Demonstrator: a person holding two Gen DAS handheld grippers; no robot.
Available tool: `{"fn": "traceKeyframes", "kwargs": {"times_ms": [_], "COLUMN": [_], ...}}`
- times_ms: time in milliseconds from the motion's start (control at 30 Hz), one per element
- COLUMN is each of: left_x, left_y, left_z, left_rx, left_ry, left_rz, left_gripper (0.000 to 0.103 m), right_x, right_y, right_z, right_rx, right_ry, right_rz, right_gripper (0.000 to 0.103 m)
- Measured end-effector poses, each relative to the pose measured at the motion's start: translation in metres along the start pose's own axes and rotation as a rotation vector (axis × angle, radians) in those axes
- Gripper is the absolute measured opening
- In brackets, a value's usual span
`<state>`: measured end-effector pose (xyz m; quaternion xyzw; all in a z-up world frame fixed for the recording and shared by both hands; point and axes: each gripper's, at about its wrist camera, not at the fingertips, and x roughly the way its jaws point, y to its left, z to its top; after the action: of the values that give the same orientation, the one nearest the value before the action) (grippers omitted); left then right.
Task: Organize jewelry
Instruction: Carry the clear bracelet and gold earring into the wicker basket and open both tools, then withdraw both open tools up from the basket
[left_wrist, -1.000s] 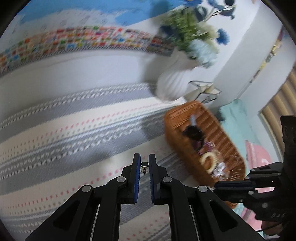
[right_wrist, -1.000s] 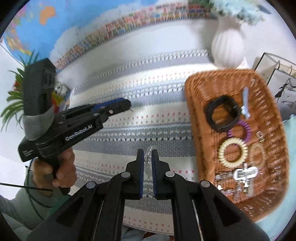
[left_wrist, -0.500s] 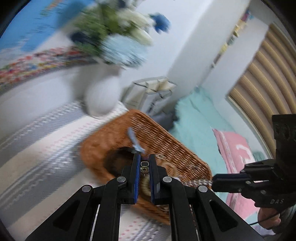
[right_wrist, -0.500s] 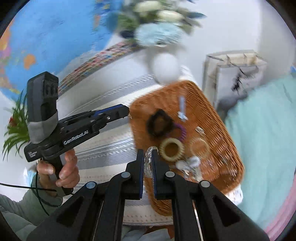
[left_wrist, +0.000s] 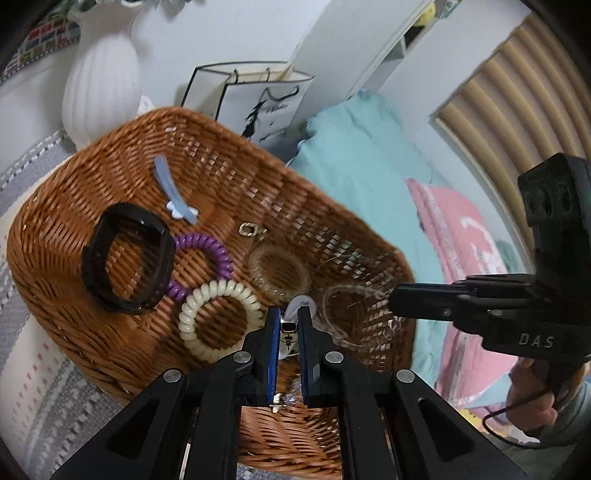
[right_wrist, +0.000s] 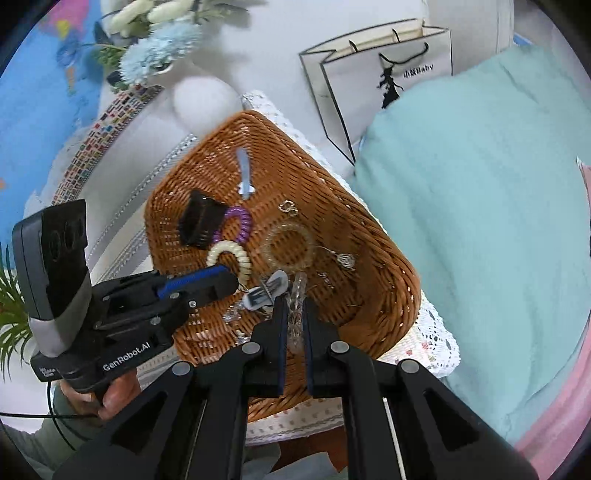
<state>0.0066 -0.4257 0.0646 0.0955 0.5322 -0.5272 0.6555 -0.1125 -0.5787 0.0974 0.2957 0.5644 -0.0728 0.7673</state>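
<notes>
A brown wicker basket (left_wrist: 66, 295) (right_wrist: 384, 295) holds jewelry: a black bangle (left_wrist: 127, 258), a purple coil tie (left_wrist: 207, 247), a cream coil tie (left_wrist: 218, 317), a blue hair clip (left_wrist: 173, 194) and a clear ring (left_wrist: 279, 271). My left gripper (left_wrist: 288, 325) is shut on a small dark-stone earring (left_wrist: 289, 328) over the basket's near part. My right gripper (right_wrist: 295, 314) is shut on a clear bead bracelet (right_wrist: 297, 299) over the basket's near edge. The left gripper also shows in the right wrist view (right_wrist: 229, 282).
A white ribbed vase (left_wrist: 101, 77) with flowers stands behind the basket. A white paper bag (right_wrist: 380, 81) stands at the back. A teal cushion (right_wrist: 480, 203) and a pink cushion (left_wrist: 461, 236) lie to the right. The striped cloth (left_wrist: 33, 387) covers the table at the left.
Both grippers have swung right from over the striped cloth to above the basket, each still holding its piece. The basket now fills the views.
</notes>
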Motion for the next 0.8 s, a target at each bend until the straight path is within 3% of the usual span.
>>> {"fn": "traceKeyframes", "kwargs": {"times_ms": [167, 333, 533, 667, 733, 800], "left_x": [0.002, -0.008, -0.022, -0.041, -0.053, -0.063], "left_y": [0.004, 0.004, 0.005, 0.005, 0.007, 0.010], "left_z": [0.003, 0.007, 0.011, 0.013, 0.012, 0.010], "left_rx": [-0.028, -0.032, -0.042, -0.029, -0.025, -0.031], "left_ry": [0.014, -0.015, -0.033, -0.071, -0.091, -0.102], "left_rz": [0.038, 0.089, 0.152, 0.270, 0.351, 0.385], "left_gripper": [0.017, 0.038, 0.038, 0.038, 0.038, 0.039], "right_x": [0.008, 0.009, 0.005, -0.002, -0.005, -0.007], "right_y": [-0.007, -0.003, 0.018, 0.036, 0.046, 0.056], "right_z": [0.001, 0.003, 0.008, 0.012, 0.015, 0.017], "right_rx": [0.023, 0.005, -0.071, -0.135, -0.166, -0.191], "right_ry": [0.026, 0.032, 0.005, -0.047, -0.072, -0.092], "right_rz": [-0.003, 0.006, -0.039, -0.096, -0.114, -0.114], "right_gripper": [0.011, 0.012, 0.017, 0.023, 0.033, 0.036]}}
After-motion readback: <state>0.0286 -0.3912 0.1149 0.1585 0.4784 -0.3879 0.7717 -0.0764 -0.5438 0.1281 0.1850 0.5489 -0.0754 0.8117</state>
